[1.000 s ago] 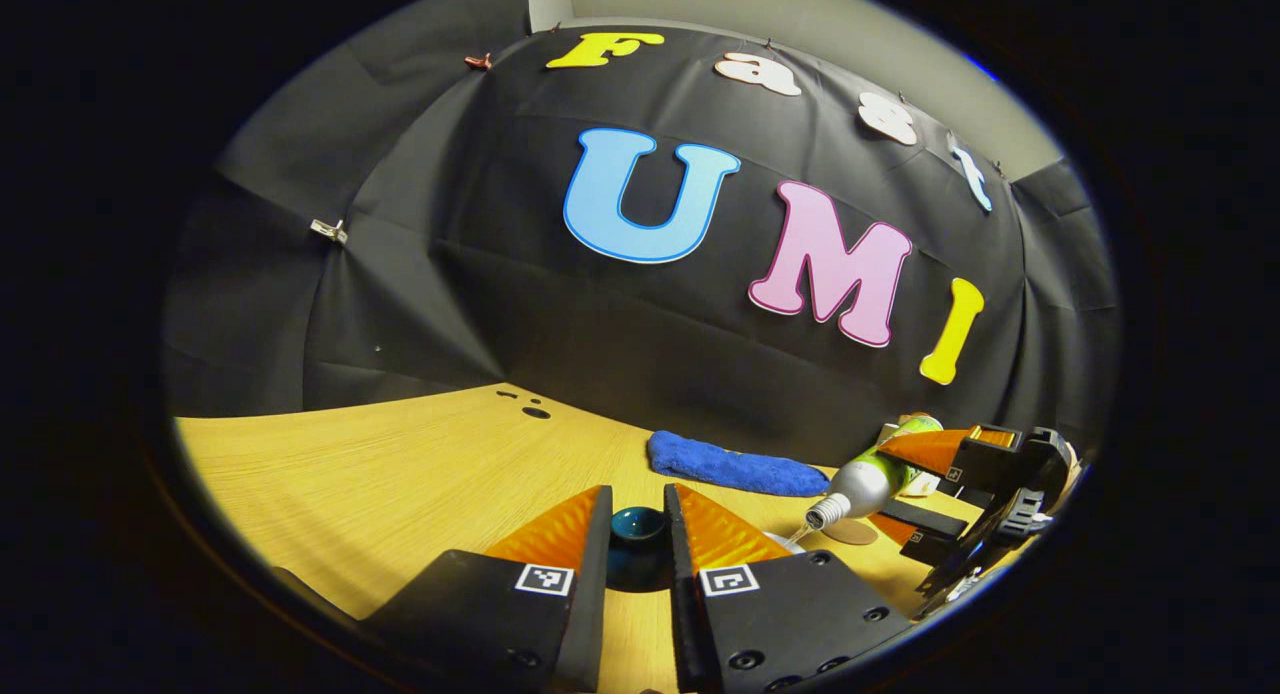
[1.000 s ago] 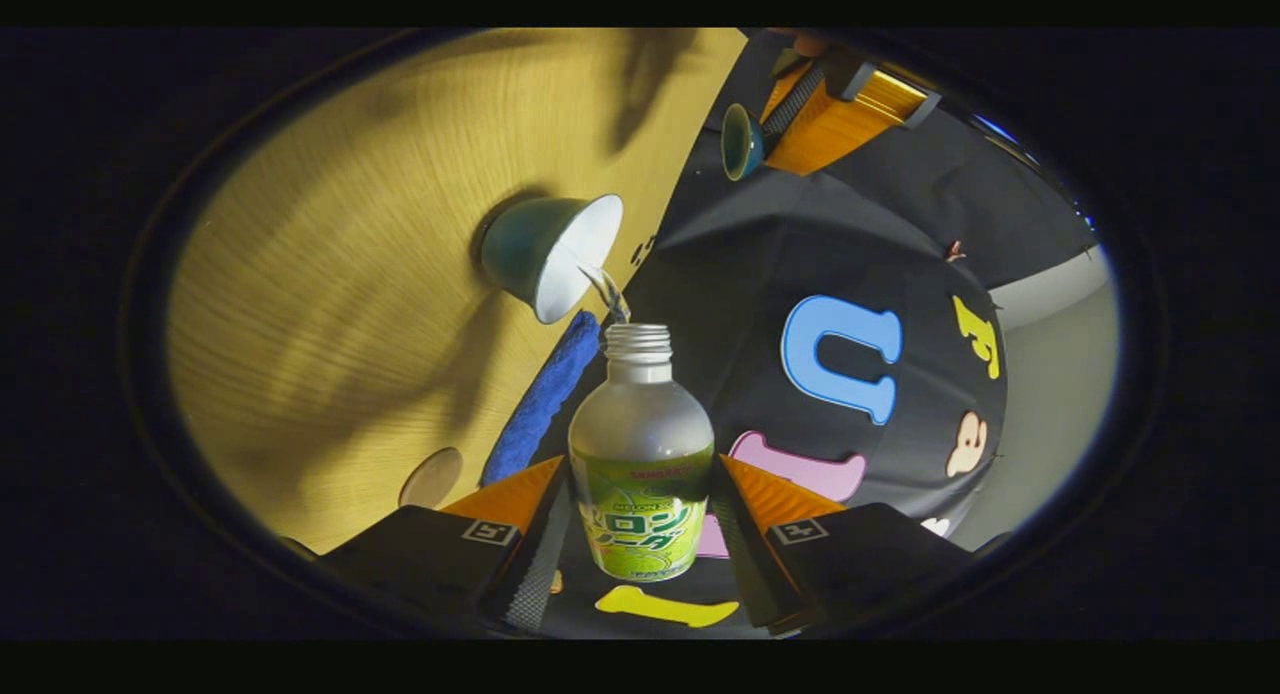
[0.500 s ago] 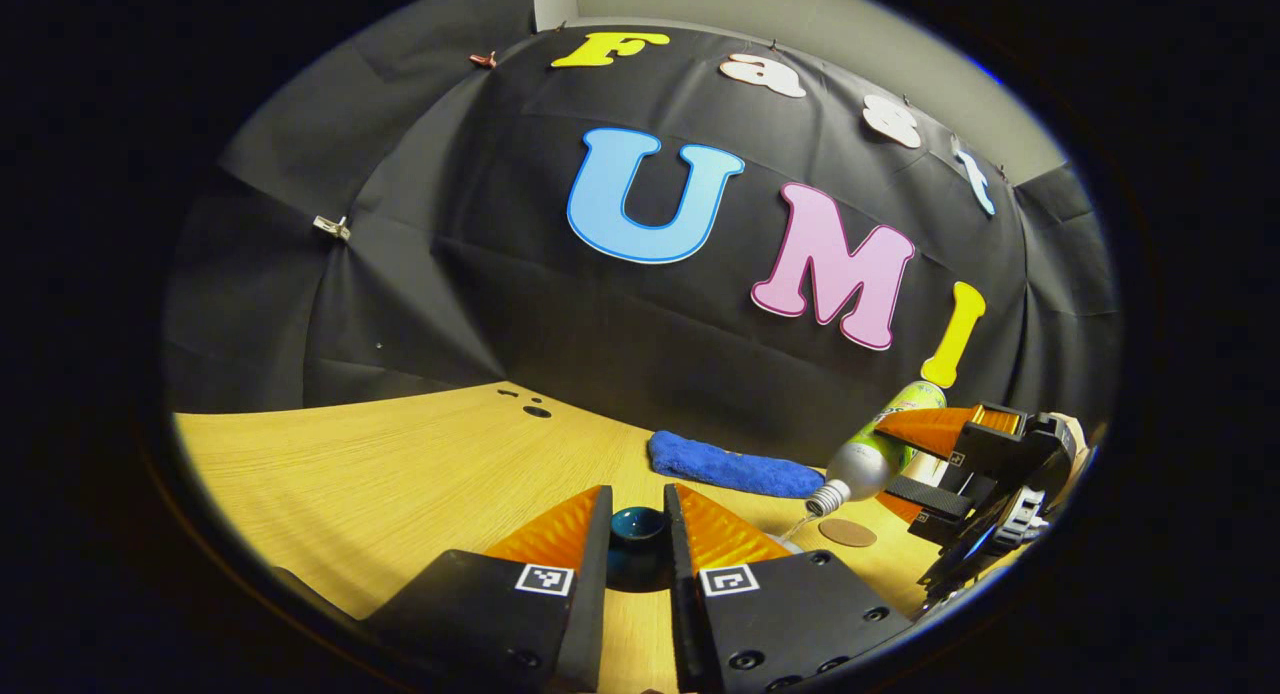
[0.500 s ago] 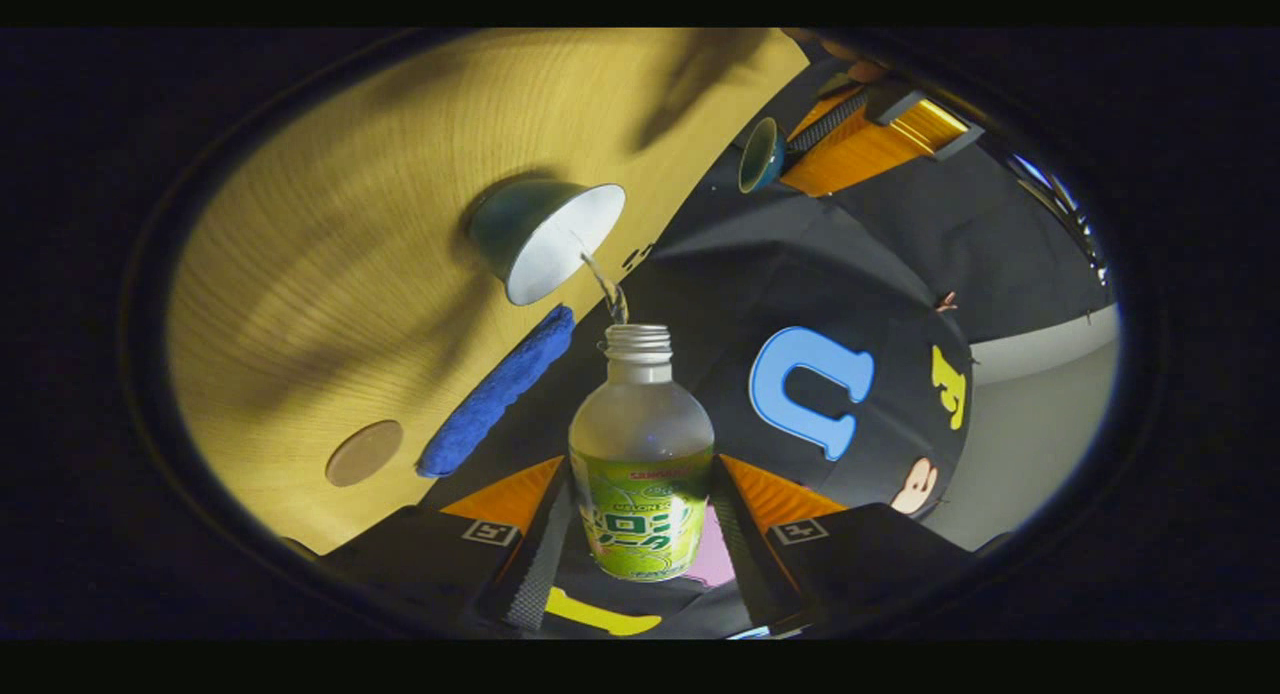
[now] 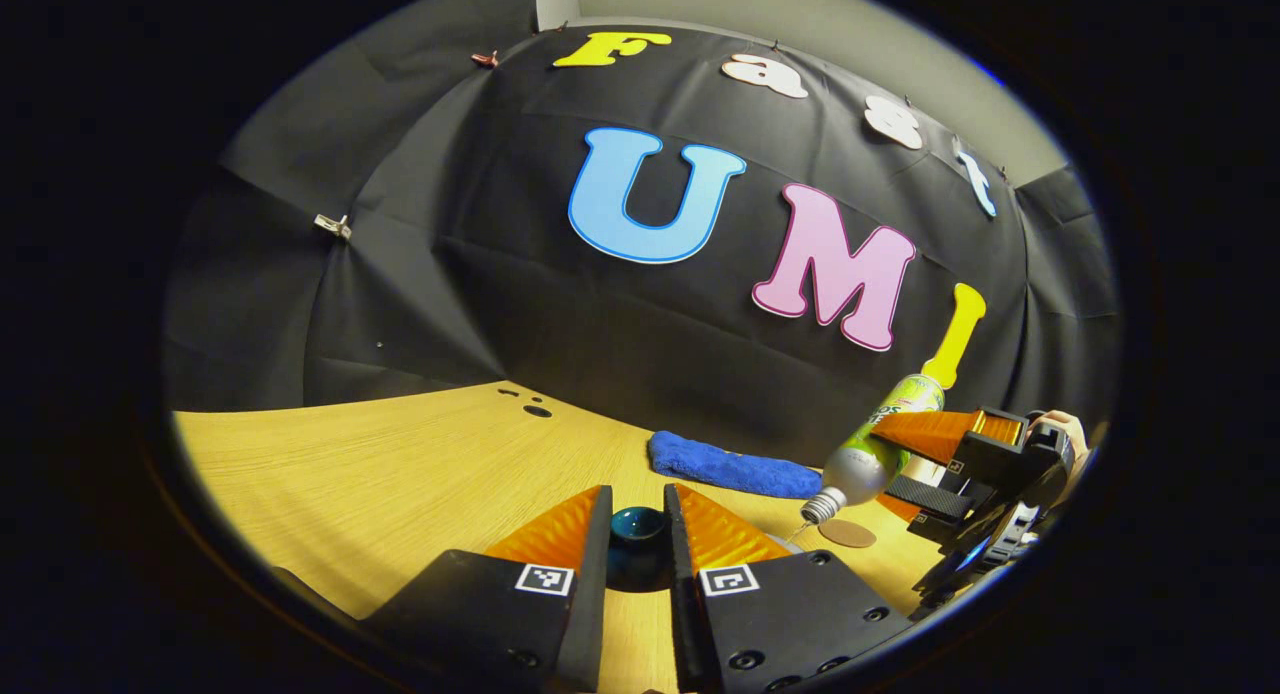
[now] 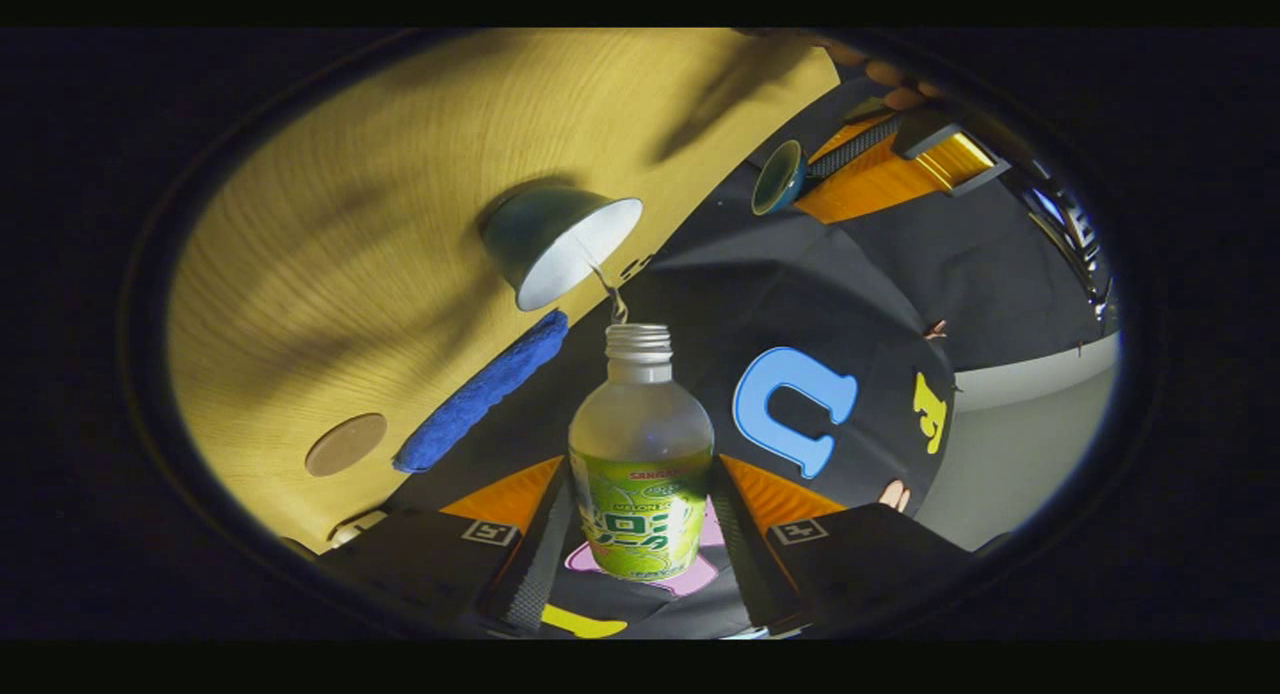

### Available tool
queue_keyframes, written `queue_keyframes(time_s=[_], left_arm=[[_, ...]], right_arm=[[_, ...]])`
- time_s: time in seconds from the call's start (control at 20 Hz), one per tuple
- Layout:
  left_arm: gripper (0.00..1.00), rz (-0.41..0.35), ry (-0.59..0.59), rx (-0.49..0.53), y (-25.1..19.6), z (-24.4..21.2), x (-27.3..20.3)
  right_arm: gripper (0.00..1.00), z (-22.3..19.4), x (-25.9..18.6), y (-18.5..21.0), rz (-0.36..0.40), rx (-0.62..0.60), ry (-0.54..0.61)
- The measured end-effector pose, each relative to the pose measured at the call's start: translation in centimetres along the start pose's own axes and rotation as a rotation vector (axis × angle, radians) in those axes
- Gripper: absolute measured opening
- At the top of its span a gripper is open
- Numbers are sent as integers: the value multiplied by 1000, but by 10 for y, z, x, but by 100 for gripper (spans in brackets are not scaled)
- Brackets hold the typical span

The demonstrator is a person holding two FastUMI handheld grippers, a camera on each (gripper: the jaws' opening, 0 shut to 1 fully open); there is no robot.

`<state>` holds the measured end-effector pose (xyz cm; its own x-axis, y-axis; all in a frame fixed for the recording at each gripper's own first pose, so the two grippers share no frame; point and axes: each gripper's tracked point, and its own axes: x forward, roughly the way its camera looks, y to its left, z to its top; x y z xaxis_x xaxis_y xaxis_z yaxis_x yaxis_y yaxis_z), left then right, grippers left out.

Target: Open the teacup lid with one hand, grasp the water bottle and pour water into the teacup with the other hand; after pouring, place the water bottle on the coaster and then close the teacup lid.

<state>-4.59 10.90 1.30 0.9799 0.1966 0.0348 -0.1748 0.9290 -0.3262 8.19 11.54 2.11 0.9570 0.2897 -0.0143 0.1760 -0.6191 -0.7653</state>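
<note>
1. Left tool [image 5: 638,534]: at the bottom centre of the left gripper view, its two fingers are drawn close together and clamped on the dark blue lid [image 5: 638,525], which sits between their tips, lifted off the cup.
2. Right tool [image 6: 640,519]: at the bottom centre of the right gripper view, both fingers press on the labelled body of the water bottle [image 6: 640,454]. The bottle is tipped, neck pointing away from the camera toward the cup.
3. Teacup [image 6: 560,246]: upper centre of the right gripper view, standing on the counter [image 6: 330,224], its pale inside open. A thin stream of water runs from the bottle mouth over the cup's rim.
4. Coaster [image 6: 345,444]: a round brown disc at the lower left of the right gripper view, lying flat on the counter near its edge, apart from the cup. In the left gripper view it lies at the lower right, just beneath the bottle's neck in the frame.
5. Blue cloth [image 6: 480,394]: a long folded towel between coaster and cup, lying along the counter's far edge where it meets the black wall.
6. Open room: in the left gripper view the left half of the counter is bare wood up to the wall, with small dark holes [image 5: 530,409] near the far edge.
7. The right tool with the bottle appears at the right edge of the left gripper view, held by a hand [image 5: 1060,426].
</note>
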Motion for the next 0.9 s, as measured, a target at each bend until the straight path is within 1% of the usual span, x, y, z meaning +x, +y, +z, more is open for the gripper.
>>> queue_keyframes(time_s=[0.05, 0.1, 0.3, 0.35, 0.4, 0.55, 0.65, 0.7, 0.8, 0.9], left_arm=[[34, -1, -1, -2, 0, -1, -2], [31, -2, 0, -4, 0, -1, -1], [32, -2, 0, -4, 1, -1, 0], [32, -1, 0, -3, 1, -1, -1], [32, -1, 1, -2, 2, 0, 0], [32, 1, 0, 0, 1, -1, 0], [31, 4, 1, 2, 2, -1, 0], [32, 7, 1, 3, 2, 0, 0], [32, 12, 3, 8, 2, -1, 1], [32, 18, 4, 17, 3, -2, 1]], right_arm=[[76, 0, 0, 0, 0, 5, -1], [76, 1, 0, 0, 0, 7, -2], [76, 3, 0, -1, -1, -3, -6], [72, 3, 0, -1, -1, -1, -6], [76, 3, -1, -1, -1, 0, -7], [76, 2, -1, 2, 18, 35, 1], [76, 1, -3, 8, 53, 118, 8], [76, 1, -3, 11, 77, 182, 14], [76, 1, -7, 21, 132, 338, 38], [76, 6, -13, 27, 170, 502, 53]])
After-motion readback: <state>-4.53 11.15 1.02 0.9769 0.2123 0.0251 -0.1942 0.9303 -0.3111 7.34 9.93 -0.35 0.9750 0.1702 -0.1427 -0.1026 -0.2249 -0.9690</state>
